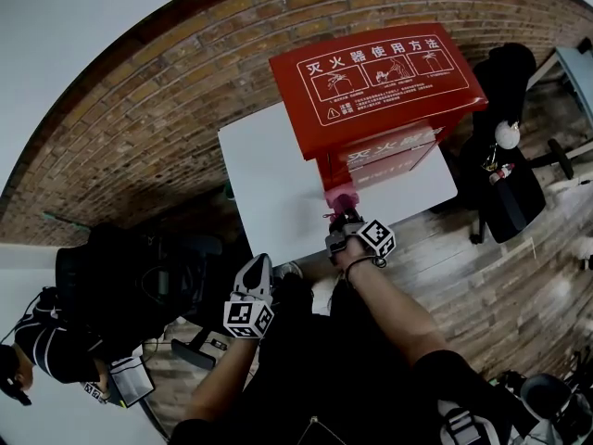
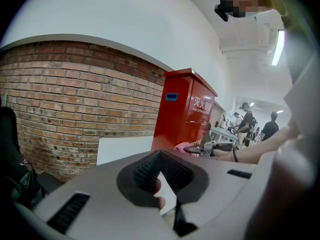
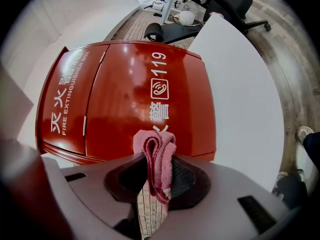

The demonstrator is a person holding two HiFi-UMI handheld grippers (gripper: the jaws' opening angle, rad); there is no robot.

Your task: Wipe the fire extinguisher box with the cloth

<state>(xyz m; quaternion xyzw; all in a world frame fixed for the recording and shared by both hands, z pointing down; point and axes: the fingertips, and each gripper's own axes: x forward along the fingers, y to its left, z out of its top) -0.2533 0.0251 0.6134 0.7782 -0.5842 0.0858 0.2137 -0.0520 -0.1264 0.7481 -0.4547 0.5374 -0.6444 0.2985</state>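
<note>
Before the brick wall (image 1: 157,119), the person's right forearm reached forward and its right gripper (image 1: 341,213) pointed at the lower front of the fire extinguisher box (image 1: 371,82). Its jaws pinched a folded pink cloth (image 3: 156,149), which bulged out past the tips close to the red panel; whether it touched was not clear. The left arm was bent and kept low, well back from the box, with the left gripper (image 1: 258,267) pressed together on nothing. The box was glossy red with white lettering, including "119", and an instruction chart on its lid, and stood by a white panel (image 1: 264,184). Counted: one box, one cloth, two grippers.
</note>
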